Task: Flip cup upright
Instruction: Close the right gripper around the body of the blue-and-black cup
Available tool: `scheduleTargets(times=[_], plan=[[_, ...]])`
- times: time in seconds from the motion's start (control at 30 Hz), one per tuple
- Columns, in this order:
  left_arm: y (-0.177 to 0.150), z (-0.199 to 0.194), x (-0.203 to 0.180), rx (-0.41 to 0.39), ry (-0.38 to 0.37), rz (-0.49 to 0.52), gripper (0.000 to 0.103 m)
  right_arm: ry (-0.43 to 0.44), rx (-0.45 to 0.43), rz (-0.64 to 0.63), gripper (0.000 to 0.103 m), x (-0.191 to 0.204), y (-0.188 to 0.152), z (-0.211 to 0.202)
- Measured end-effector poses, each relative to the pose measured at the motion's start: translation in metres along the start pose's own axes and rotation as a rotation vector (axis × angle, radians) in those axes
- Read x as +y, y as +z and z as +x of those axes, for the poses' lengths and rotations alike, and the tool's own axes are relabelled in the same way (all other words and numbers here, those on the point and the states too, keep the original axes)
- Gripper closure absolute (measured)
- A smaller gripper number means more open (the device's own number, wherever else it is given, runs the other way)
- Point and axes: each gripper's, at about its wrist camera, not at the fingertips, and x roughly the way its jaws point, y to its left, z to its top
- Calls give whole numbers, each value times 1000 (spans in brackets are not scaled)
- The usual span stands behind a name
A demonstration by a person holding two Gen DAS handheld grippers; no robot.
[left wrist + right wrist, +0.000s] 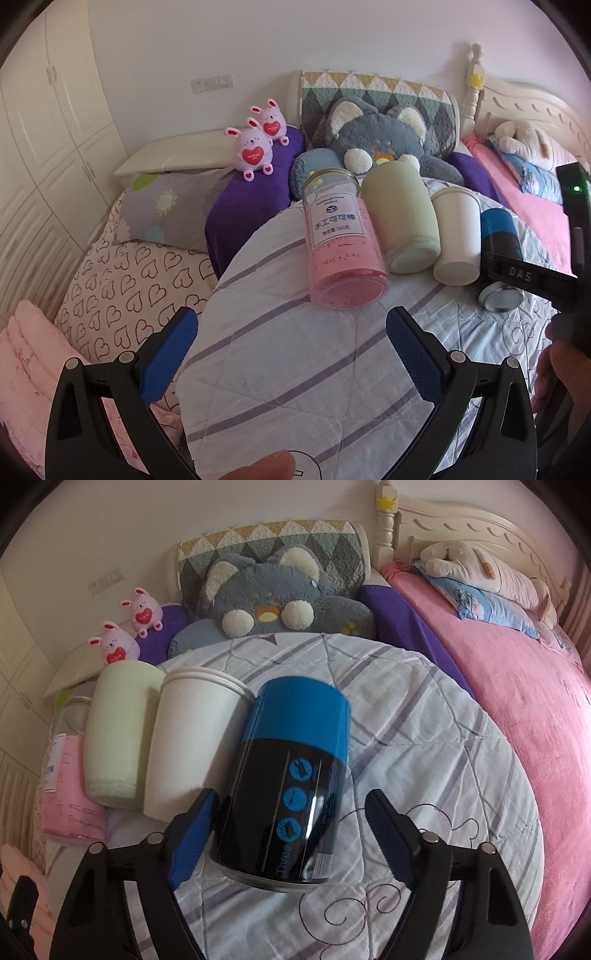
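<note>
Several cups lie on their sides in a row on a striped quilt. From left: a clear jar with a pink towel inside, a pale green cup, a white cup and a black and blue cup. My left gripper is open and empty, just short of the pink jar's base. My right gripper is open with its fingers on either side of the black and blue cup; the left pad is close to the cup's side. The white cup and green cup lie left of it.
A grey plush cat and a quilted cushion sit behind the cups. Two pink bunny toys stand at the back left. A pink blanket and a plush toy lie to the right. Heart-print bedding lies left.
</note>
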Motion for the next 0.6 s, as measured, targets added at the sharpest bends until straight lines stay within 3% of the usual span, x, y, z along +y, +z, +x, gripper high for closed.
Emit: scheduleTargets(times=[0.17,0.6], plan=[[-4,0,-2,9,-2,-1,0,0,40,5,29,0,3,17],[-9,-4,-7,16,0,13,0,23,48,18,34,-4,15,30]])
